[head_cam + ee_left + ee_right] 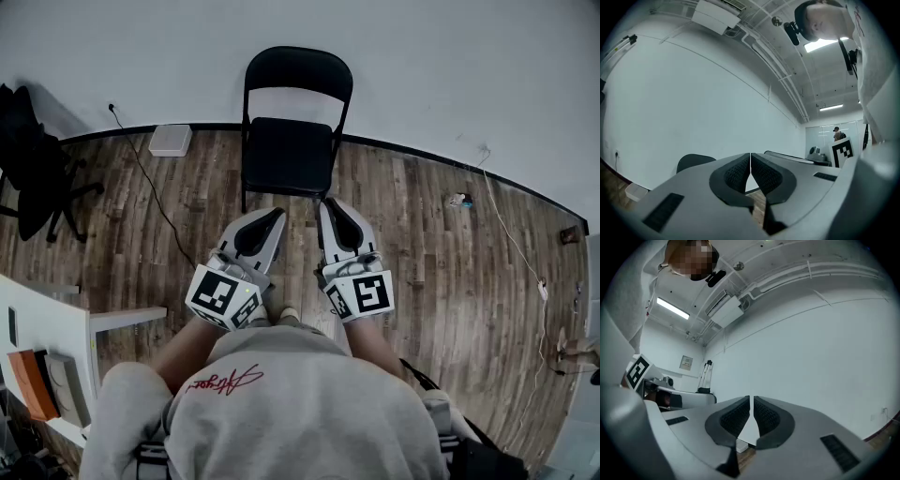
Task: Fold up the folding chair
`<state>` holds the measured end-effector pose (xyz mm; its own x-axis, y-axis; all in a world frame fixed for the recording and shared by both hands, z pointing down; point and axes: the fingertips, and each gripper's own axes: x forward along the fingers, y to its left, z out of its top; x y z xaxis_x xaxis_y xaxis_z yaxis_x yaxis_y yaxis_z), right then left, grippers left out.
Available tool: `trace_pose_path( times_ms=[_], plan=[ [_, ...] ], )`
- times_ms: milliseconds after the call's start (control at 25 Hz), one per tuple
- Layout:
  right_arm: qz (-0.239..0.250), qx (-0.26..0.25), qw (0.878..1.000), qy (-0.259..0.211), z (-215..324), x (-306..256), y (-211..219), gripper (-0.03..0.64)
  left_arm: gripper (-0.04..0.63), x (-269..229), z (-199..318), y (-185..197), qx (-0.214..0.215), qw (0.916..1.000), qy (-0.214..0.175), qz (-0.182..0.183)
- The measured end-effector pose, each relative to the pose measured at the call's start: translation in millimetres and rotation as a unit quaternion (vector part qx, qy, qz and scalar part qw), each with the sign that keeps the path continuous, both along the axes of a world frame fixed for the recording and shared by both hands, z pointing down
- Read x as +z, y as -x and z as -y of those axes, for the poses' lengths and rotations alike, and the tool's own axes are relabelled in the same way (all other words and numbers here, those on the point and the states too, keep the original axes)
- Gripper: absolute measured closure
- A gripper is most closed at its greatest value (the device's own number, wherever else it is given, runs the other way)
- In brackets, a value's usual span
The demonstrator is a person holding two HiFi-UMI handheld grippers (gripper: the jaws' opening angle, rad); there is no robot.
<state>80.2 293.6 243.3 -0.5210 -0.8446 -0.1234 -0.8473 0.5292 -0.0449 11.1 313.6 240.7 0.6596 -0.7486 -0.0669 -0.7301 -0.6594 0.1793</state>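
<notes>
Folding chair (293, 127) unfolded on wood floor (422, 272), against white wall (450, 66)

Just ahead of your left gripper (278, 214) and right gripper (329, 202) stood the folding chair (292, 155); the floor (422, 244) lay open to either side of them.

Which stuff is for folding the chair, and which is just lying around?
For the job: folding chair, left hand-held gripper, right hand-held gripper (both shut, empty).
Just lying about: office chair, white box, floor cable, white desk.
</notes>
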Motion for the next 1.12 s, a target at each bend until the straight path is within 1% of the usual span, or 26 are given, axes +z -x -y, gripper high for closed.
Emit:
trace_pose_path(
  times_ms=[160,360,560,720,880,1000,1120],
  plan=[
    [0.002,-0.001,1.0,-0.001,-0.5,0.9,2.9,0.58,0.574,3.4,1.4,2.3,-0.004,1.0,0.005,-0.004],
    [0.003,0.0,1.0,0.002,-0.5,3.0,2.1,0.58,0.574,3.4,4.4,1.9,-0.008,1.0,0.002,-0.003],
    [0.031,0.001,1.0,0.004,-4.0,3.0,-4.9,0.58,0.574,4.1,6.2,-0.4,-0.019,0.9997,0.009,-0.015],
    [0.038,0.005,0.999,0.007,-3.5,7.1,-14.1,0.578,0.574,6.4,6.1,-4.5,-0.033,0.9992,0.011,-0.018],
    [0.043,-0.01,0.999,0.012,-1.4,11.1,-20.0,0.578,0.574,7.4,9.6,-6.2,-0.056,0.998,0.017,-0.024],
    [0.042,-0.02,0.999,0.015,3.8,17.4,-21.1,0.578,0.574,6.4,15.0,-7.4,-0.065,0.9973,0.009,-0.033],
    [0.041,-0.029,0.998,0.033,13.5,28.6,-15.4,0.578,0.572,8.6,23.3,-5.5,-0.072,0.997,0.009,-0.028]
  ],
)
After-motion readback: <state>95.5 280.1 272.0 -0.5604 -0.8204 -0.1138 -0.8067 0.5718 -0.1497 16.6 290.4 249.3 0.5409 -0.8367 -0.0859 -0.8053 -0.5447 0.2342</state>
